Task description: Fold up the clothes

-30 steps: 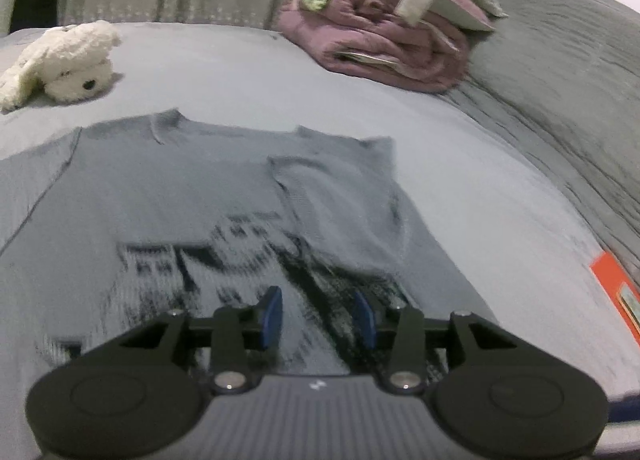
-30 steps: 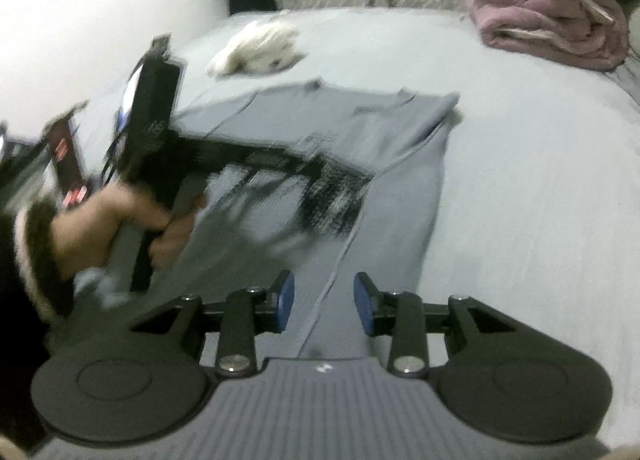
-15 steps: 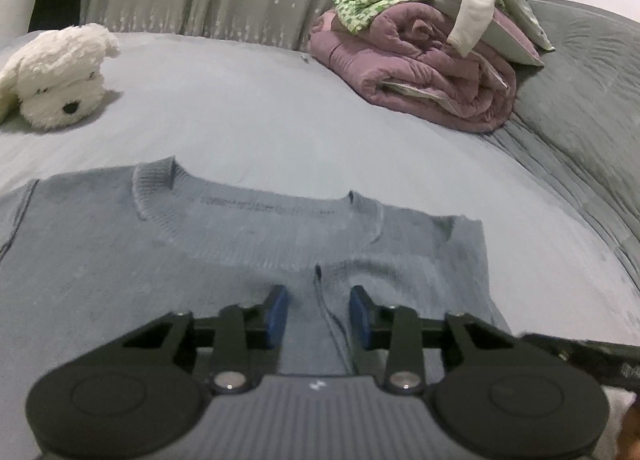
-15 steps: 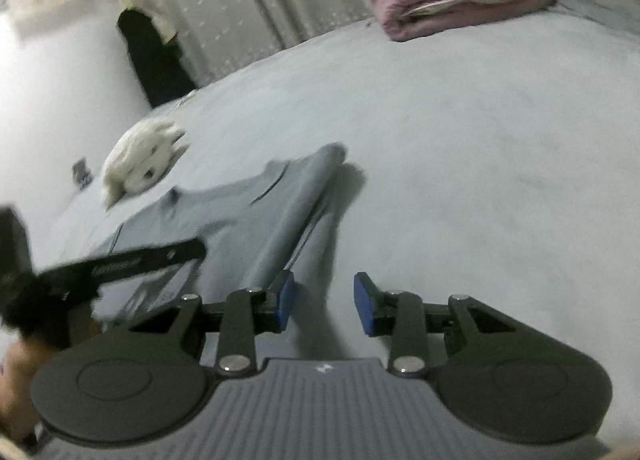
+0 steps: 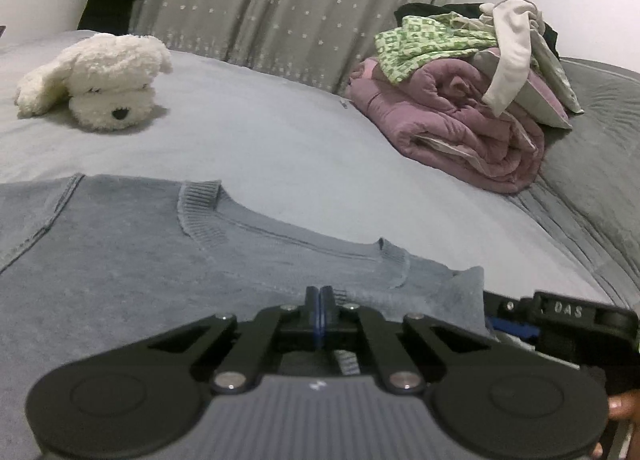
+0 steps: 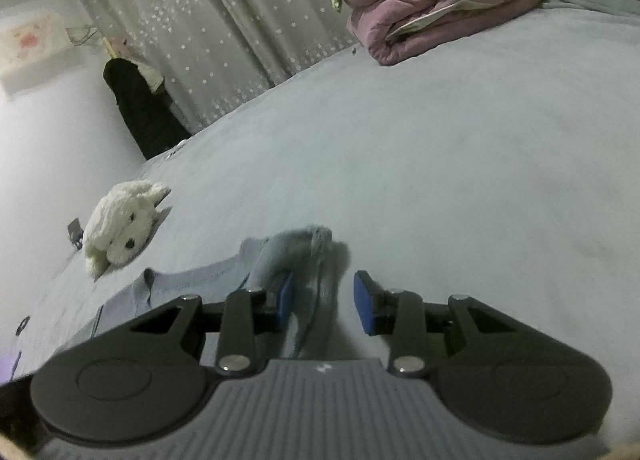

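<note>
Left wrist view
Left gripper (image 5: 319, 302): jaws fully closed, blue pads pressed together; a ribbed strip of knit visible just under and beside them, so pinching the sweater's fabric, as far as can be judged.
Sweater (image 5: 120, 260): directly ahead of and beneath the left gripper, spread flat on the grey bedsheet (image 5: 280, 148); ribbed neckline (image 5: 200, 216) just ahead and left of the pads, shoulder line running across the view from left to right.
Right gripper (image 5: 568, 316): black body just beside the sweater's right corner, low at the right edge; jaws not visible from here.
Background: white plush dog (image 5: 100, 80) far ahead to the left, pink quilt (image 5: 460, 132) with loose clothes piled on it far ahead to the right, both well apart from the sweater.

Right wrist view
Right gripper (image 6: 325, 302): jaws partly parted, blue pads apart; sweater's raised corner (image 6: 308, 244) lying between and just ahead of them, pads not seen pressing on it.
Sweater from here: stretching away to the left of the gripper, long axis toward the plush dog; corner slightly lifted and blurred.
Key relation: right gripper nearer the outer corner, left gripper nearer the neckline; probably only a short closing needed on the right.
Look: pale blue-grey knit, ribbed collar, soft and limp, lying mostly smooth; likely to sag once lifted.
</note>
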Tool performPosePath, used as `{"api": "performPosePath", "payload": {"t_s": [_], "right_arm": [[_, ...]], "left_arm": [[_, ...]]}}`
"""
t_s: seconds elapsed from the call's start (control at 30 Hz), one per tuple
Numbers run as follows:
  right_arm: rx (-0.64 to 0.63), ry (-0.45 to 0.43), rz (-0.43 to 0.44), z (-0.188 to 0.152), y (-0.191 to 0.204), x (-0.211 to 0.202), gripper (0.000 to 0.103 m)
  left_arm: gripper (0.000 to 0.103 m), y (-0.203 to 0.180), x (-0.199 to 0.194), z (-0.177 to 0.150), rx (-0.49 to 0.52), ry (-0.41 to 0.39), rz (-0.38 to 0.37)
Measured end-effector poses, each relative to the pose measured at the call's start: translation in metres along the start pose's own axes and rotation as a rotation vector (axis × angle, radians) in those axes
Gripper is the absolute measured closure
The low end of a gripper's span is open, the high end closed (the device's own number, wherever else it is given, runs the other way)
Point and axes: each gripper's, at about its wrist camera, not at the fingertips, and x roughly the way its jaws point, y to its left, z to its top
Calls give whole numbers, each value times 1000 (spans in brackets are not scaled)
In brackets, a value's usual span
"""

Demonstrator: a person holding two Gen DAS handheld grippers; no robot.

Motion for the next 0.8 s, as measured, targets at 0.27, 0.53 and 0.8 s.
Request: {"api": "performPosePath", "payload": {"t_s": [0.27, 0.53, 0.8], "right_arm": [[5, -18, -29, 10, 1, 18, 95], [-78, -44, -141, 4, 6, 18, 96], [-97, -76, -121, 2, 31, -2, 70]], "left_arm": [[103, -1, -2, 3, 7, -29, 11], [100, 4, 20, 6, 24, 57, 59], [74, 24, -10, 15, -19, 35, 102]]}}
